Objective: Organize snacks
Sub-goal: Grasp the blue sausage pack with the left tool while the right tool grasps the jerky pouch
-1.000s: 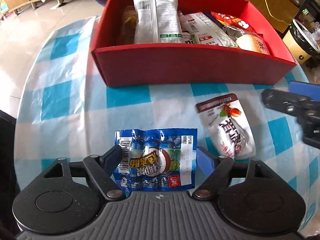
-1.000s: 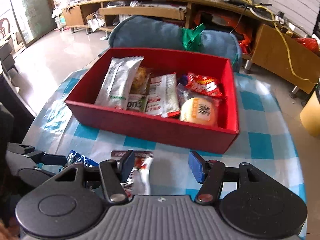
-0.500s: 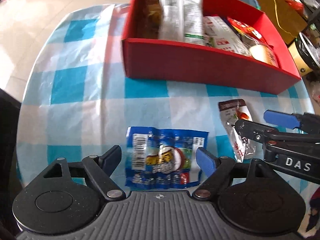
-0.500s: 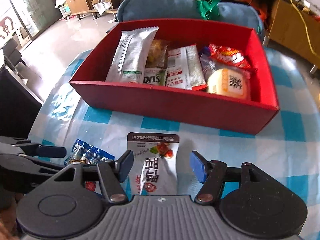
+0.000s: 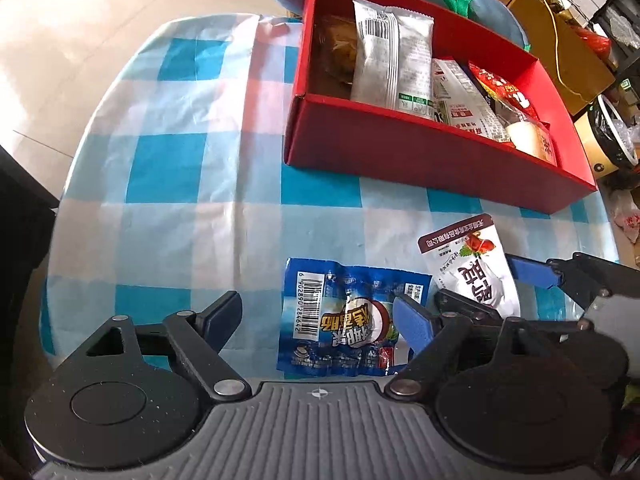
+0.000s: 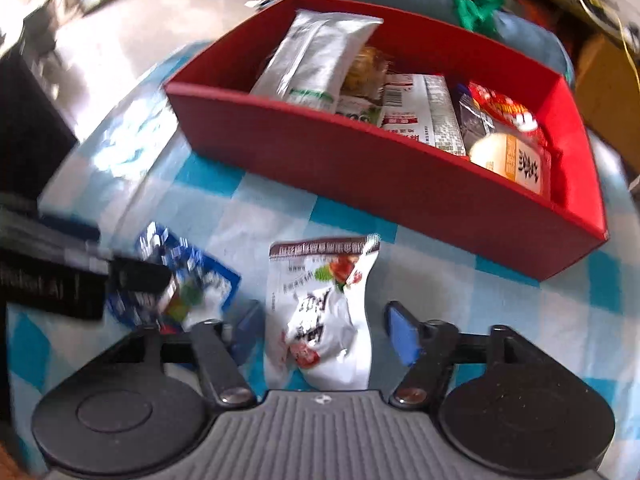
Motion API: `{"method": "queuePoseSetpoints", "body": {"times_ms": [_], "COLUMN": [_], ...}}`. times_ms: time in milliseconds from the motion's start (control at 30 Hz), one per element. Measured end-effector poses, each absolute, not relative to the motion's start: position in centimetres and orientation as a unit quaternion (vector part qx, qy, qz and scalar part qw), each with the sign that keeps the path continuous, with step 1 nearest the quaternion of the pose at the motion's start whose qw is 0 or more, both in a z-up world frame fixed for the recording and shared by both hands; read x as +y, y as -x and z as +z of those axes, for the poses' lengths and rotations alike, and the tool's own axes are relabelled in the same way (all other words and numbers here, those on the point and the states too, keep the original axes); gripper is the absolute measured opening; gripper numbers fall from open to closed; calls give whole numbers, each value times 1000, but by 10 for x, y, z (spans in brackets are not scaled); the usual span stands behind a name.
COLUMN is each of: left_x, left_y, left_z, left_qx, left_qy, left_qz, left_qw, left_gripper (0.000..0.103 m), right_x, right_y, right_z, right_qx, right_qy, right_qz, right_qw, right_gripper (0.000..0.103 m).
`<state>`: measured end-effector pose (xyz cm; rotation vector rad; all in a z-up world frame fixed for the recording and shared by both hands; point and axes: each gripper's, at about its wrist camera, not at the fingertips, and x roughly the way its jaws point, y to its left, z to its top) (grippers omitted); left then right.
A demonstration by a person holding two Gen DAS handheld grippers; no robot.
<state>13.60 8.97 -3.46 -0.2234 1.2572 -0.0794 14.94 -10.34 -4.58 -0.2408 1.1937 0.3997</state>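
1. A blue-and-white checked tablecloth (image 5: 192,168) covers the table; pale tiled floor (image 5: 60,40) lies beyond.
2. The red box (image 5: 420,156) holds several snacks.
3. The left gripper (image 5: 318,318) stands wide over the blue packet (image 5: 344,320).
4. The right gripper (image 6: 320,330), jaws just closing, straddles the white pouch (image 6: 324,312) without pressing it.
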Motion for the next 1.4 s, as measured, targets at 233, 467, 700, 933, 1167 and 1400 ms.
{"method": "queuePoseSetpoints", "body": {"times_ms": [233, 467, 700, 933, 1167, 1400], "left_x": [74, 53, 38, 36, 53, 55], "left_y": [-134, -136, -145, -139, -140, -143], "left_z": [-44, -46, -56, -55, -46, -28], "left_qx": [598, 597, 594, 578, 582, 564], "left_qy": [83, 58, 39, 18, 61, 76], "left_qz": [-47, -55, -19, -3, -15, -29], "left_qw": [796, 798, 803, 816, 811, 821], "left_gripper": [88, 93, 102, 92, 85, 85], "right_x": [-138, -163, -163, -161, -158, -159], "right_y": [-146, -149, -148, -146, -145, -148], "right_z": [-40, -30, -25, -23, -17, -12], "right_qx": [562, 554, 548, 546, 535, 528], "right_qy": [77, 39, 31, 34, 35, 30], "right_qz": [160, 149, 152, 158, 163, 162], "right_qw": [808, 818, 822, 822, 828, 833], "right_gripper": [49, 49, 50, 50, 50, 50]}}
